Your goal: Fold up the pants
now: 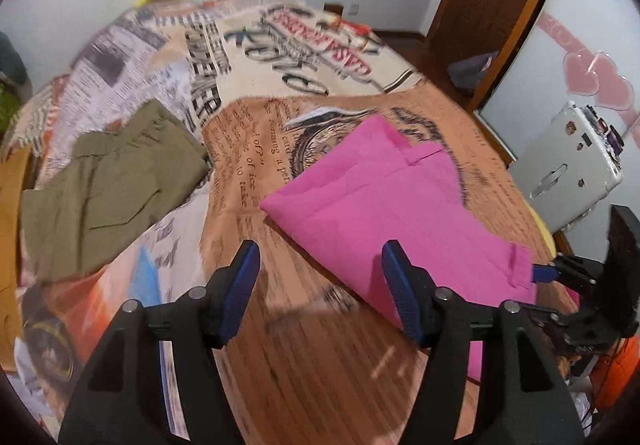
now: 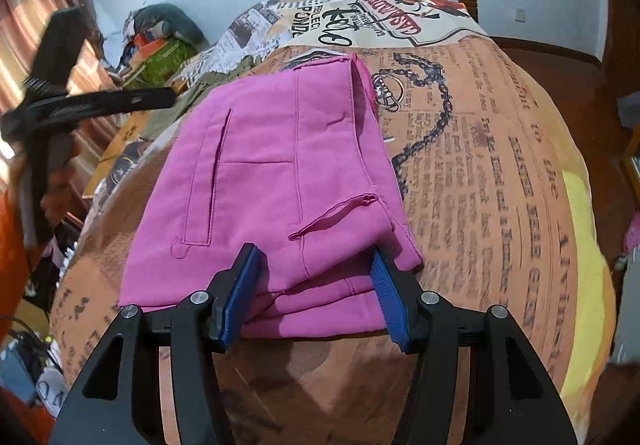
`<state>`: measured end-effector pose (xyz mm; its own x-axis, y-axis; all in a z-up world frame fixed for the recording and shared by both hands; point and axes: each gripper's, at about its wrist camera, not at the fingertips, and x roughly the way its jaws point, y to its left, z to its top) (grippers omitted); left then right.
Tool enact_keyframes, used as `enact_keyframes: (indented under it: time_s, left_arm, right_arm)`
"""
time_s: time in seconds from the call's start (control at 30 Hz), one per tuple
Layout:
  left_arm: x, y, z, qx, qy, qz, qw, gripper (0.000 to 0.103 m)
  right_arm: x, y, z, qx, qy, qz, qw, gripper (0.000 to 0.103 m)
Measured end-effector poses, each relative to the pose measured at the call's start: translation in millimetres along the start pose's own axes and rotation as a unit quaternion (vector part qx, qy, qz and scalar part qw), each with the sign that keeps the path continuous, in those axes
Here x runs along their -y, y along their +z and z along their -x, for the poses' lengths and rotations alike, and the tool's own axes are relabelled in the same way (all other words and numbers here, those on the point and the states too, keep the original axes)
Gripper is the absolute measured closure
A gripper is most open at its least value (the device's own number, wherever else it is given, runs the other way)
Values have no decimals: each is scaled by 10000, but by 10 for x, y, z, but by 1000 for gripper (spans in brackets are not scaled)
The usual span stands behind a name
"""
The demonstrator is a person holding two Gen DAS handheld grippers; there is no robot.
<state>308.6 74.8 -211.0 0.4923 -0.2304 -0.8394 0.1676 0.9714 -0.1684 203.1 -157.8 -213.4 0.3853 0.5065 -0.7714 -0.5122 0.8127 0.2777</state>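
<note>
Newsprint-patterned bedspread [image 2: 480,165] bears folded, stitched pink pants [image 2: 276,173].

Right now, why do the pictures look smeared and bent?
Left wrist view: motion blur smears the bedspread print near the lens; the pink pants stay fairly crisp. Right wrist view: fisheye bulges the bed; the left gripper blurs at the edge.

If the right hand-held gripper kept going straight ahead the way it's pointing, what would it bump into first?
Most likely the folded pink pants. The right hand-held gripper is open, its blue fingers already at the near edge of the pants on the printed bedspread. Depth is hard to judge, so it might skim over the top layer.
</note>
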Motion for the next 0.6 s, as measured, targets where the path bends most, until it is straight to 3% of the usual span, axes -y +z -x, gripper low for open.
enact_keyframes:
  time_s: [0.07,0.27,0.33,0.37,0.43,0.6]
  left_arm:
    - [-101,107,-252,-178,26,113,9998,40]
    - [-337,322,-640,-260,-436,475,9976,41]
    - [-336,351,-709,-259,-511,369,9977,58]
    - [-329,367,-738,-254,-470,312,9981,62]
    - [-325,394,-763,-237,-410,294,9984,84]
    - [-349,298,-633,-63,-104,258,9996,91]
  right_arm:
    - [48,61,-60,-68,24,92,9999,50]
    - [159,209,-200,-217,127,290,9993,50]
    - [210,262,-247,-229,115,328,9991,50]
    - [230,282,-265,-233,121,340,9991,50]
    - [270,326,-305,-231,112,397,9989,50]
    - [374,458,-381,-211,-60,482,9986,50]
